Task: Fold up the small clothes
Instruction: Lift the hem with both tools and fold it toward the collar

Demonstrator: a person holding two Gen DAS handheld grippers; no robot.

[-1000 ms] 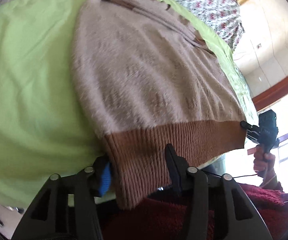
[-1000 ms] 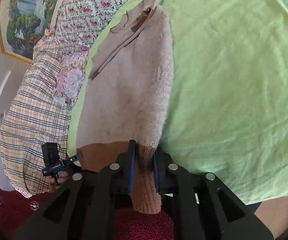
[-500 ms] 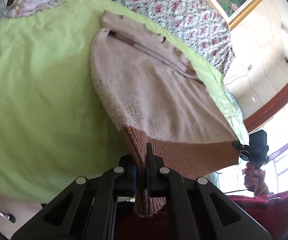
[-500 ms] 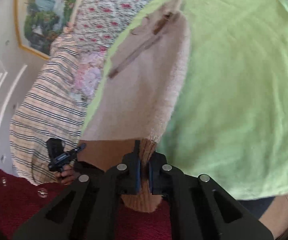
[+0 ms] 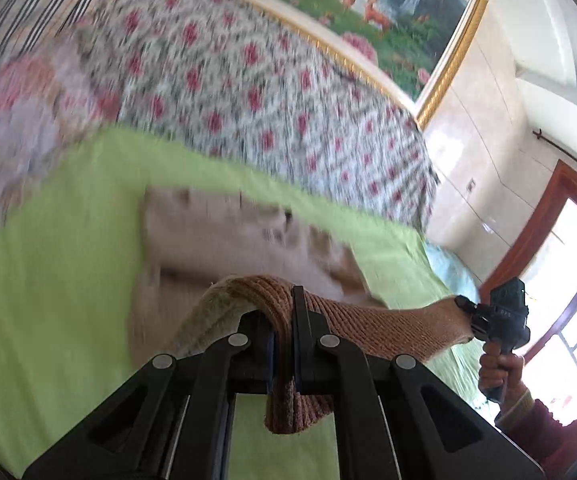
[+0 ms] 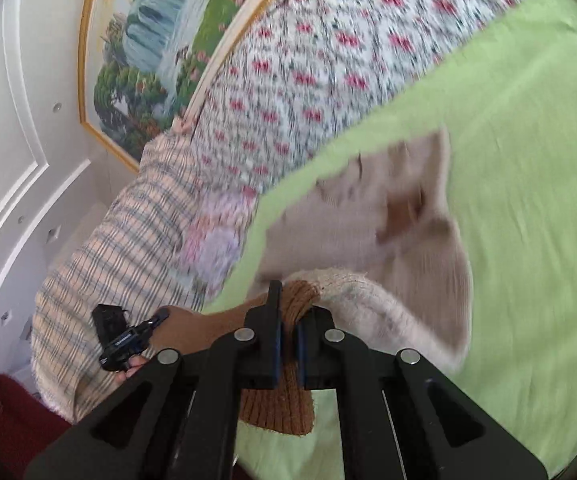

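We had lifted the sweater's (image 5: 224, 236) ribbed hem (image 5: 372, 326) off the bed (image 5: 48, 280) (each hand-held gripper (image 5: 284, 344) pinching a corner), starting the fold.

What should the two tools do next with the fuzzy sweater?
Probably carry the brown ribbed hem forward and lower it toward the collar end. The left tool and right tool each pinch a hem corner, lifted above the beige sweater on the green sheet.
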